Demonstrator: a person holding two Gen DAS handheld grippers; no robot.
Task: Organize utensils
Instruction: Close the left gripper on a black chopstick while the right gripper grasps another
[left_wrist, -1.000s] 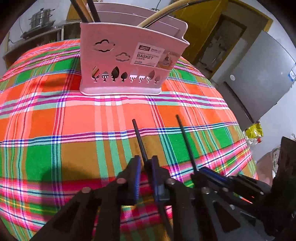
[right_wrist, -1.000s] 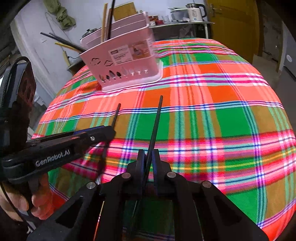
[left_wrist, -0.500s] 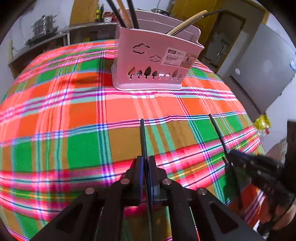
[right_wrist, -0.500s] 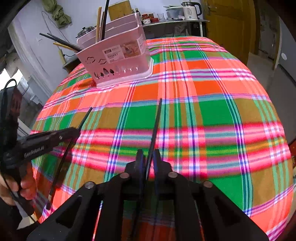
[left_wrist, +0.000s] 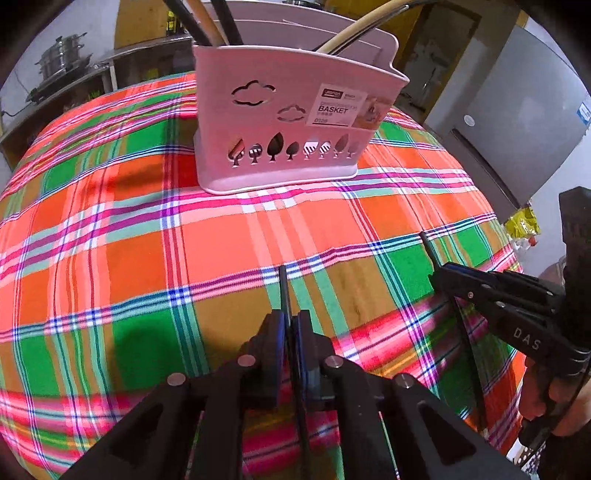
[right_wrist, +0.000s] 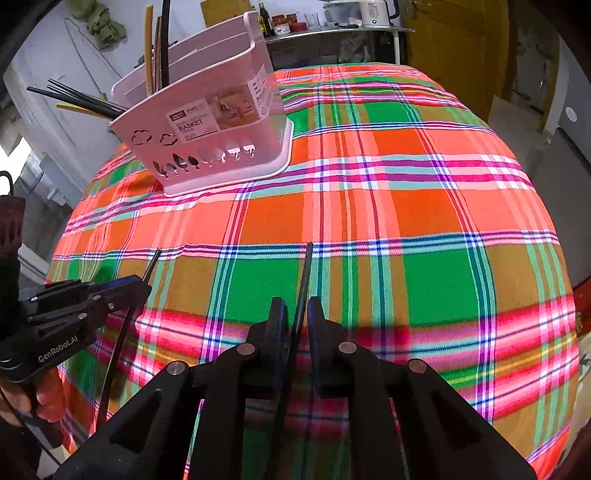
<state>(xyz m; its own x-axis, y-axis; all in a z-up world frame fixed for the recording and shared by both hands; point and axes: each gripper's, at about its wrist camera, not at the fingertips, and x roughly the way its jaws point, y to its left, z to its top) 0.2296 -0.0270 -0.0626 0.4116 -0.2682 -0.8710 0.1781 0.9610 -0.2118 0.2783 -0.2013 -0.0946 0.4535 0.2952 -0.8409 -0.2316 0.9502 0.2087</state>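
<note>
The left tool is pinching a thin black chopstick, its two pads pressed against the stick, whose tip points forward over the plaid cloth that covers the counter. The right tool grips a second black chopstick the same way, though here a narrow gap shows beside the stick on one side, so only one pad may be in firm contact. Each tool also shows in the other's view: the right tool at the right edge of the left wrist view, the left tool at the left edge of the right wrist view, each with its stick poking out past the tip. Both are held above the near part of the counter, side by side and apart. Farther back on the cloth stands a pink basket with cloud and tree cutouts and a paper label. Several black and pale sticks stand in its compartments, leaning outward.
</note>
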